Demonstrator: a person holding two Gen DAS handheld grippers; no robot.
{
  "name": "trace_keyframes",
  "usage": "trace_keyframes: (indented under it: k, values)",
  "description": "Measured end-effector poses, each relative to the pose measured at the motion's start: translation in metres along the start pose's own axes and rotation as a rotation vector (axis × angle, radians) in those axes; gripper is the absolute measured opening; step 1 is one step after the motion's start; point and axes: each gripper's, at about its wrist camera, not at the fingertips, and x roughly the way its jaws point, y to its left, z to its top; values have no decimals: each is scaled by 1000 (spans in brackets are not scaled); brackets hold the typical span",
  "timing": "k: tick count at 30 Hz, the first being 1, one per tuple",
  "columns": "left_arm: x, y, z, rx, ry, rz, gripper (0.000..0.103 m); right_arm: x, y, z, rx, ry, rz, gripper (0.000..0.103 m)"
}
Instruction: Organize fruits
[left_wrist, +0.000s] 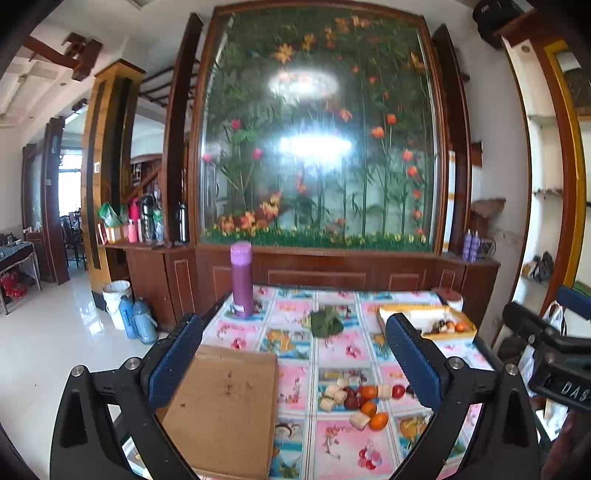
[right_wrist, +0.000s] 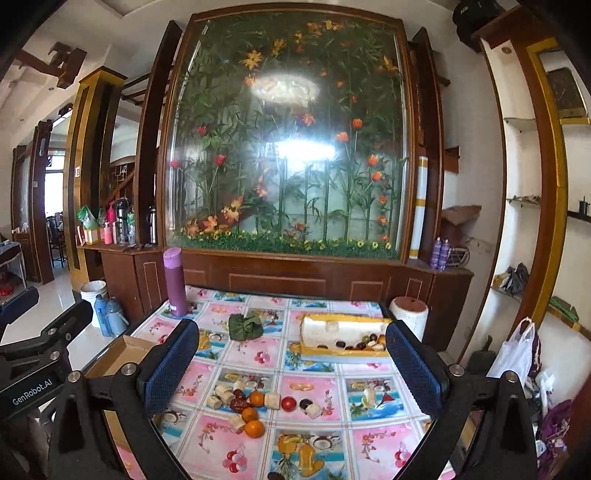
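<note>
A loose pile of fruit lies on the table: small oranges (right_wrist: 255, 428), a red tomato (right_wrist: 288, 403), dark red dates (right_wrist: 239, 400) and pale banana pieces (right_wrist: 272, 400). The pile also shows in the left wrist view (left_wrist: 364, 400). A white foam tray with a yellow rim (right_wrist: 343, 334) at the far right holds several fruit pieces; it also shows in the left wrist view (left_wrist: 428, 319). My left gripper (left_wrist: 295, 365) is open and empty above the table's near side. My right gripper (right_wrist: 291, 369) is open and empty, above the pile.
A brown cardboard box (left_wrist: 225, 410) sits at the table's near left. A purple bottle (right_wrist: 175, 282) stands at the far left corner. A green leaf bundle (right_wrist: 245, 326) lies mid-table. A white roll (right_wrist: 410, 312) stands at the far right. The flowered tablecloth (right_wrist: 317, 435) covers the table.
</note>
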Motion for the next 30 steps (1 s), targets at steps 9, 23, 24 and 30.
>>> trace_keyframes:
  k: [9,23,24,30]
  values:
    - [51,-13,-26,19,120,-7,100,68,-34,-65,92,229,-10,102]
    - [128,4,-68,-31,285,-43,100,122,-64,-136,117,433,14,102]
    - [133,9,-73,-38,302,-37,100,124,-66,-144,116,451,20,102]
    - [170,10,-109,-39,448,-81,99,138,-66,-185,98,563,80,97]
